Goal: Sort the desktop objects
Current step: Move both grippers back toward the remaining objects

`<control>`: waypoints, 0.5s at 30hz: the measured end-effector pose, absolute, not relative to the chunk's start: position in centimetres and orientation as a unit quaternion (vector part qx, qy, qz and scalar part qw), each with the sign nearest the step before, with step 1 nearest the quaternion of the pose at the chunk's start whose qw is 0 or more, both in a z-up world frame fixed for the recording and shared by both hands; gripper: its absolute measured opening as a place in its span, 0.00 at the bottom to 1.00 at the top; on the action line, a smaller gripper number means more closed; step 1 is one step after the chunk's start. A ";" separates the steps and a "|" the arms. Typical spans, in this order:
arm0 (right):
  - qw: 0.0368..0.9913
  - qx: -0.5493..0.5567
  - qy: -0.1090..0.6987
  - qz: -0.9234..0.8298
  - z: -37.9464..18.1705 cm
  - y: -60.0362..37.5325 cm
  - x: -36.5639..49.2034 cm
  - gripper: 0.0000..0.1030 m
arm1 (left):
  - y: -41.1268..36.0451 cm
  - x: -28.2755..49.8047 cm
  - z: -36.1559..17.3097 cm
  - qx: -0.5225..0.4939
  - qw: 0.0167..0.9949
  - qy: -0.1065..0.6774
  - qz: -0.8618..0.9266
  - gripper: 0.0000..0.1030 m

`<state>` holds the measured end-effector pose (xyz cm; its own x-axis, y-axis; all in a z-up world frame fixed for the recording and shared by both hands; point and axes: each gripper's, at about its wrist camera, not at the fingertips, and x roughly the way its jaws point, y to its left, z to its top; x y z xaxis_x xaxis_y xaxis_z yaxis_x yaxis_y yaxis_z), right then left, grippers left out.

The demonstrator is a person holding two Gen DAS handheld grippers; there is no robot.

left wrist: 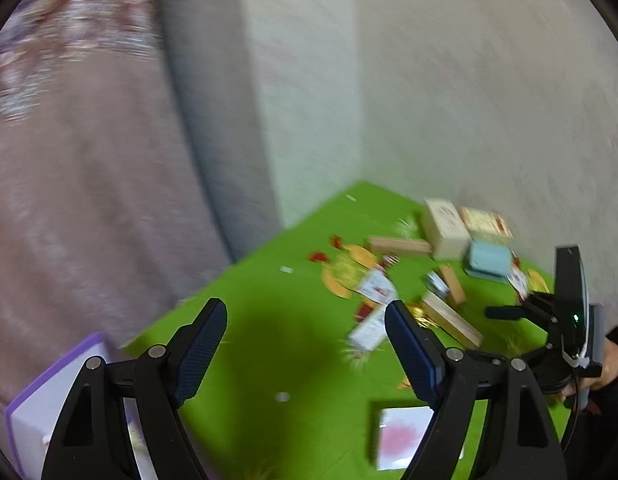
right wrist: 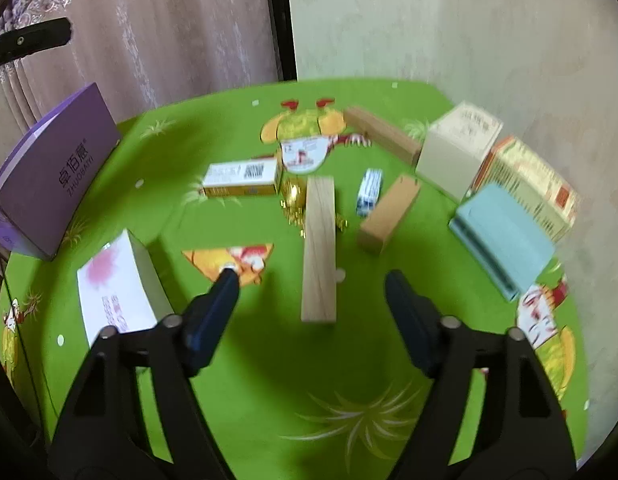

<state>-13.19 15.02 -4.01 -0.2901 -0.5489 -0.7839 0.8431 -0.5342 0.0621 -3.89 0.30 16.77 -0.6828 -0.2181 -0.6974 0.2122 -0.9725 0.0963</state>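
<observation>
My right gripper [right wrist: 311, 280] is open and empty above the green tablecloth [right wrist: 245, 384]. A long wooden block [right wrist: 319, 248] lies lengthways between its fingers, its near end just ahead of the tips. A shorter wooden block [right wrist: 389, 214], a third wooden block [right wrist: 383, 134], a small blue-white box [right wrist: 369, 191] and a white-yellow carton [right wrist: 243, 179] lie beyond. My left gripper [left wrist: 305, 312] is open and empty over the cloth's left part, away from the objects [left wrist: 449, 316]. The left view is blurred.
A purple box [right wrist: 49, 176] stands at the left edge, a white-pink box [right wrist: 117, 292] near it. At the right stand a beige box [right wrist: 457, 152], a printed carton [right wrist: 529, 184] and a light blue box [right wrist: 505, 236]. Wall and curtain lie behind.
</observation>
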 end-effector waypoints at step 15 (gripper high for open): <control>0.448 0.412 0.180 -0.773 -5.8 14.8 -14.1 0.51 | 3.2 -12.0 5.8 0.490 0.039 -0.045 -0.870 0.73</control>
<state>-14.14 14.78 -5.75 -0.2585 -0.5441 -0.7982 0.8408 -0.5335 0.0914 -12.00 3.24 5.75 -0.5175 -0.1119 -0.8483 0.0229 -0.9929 0.1169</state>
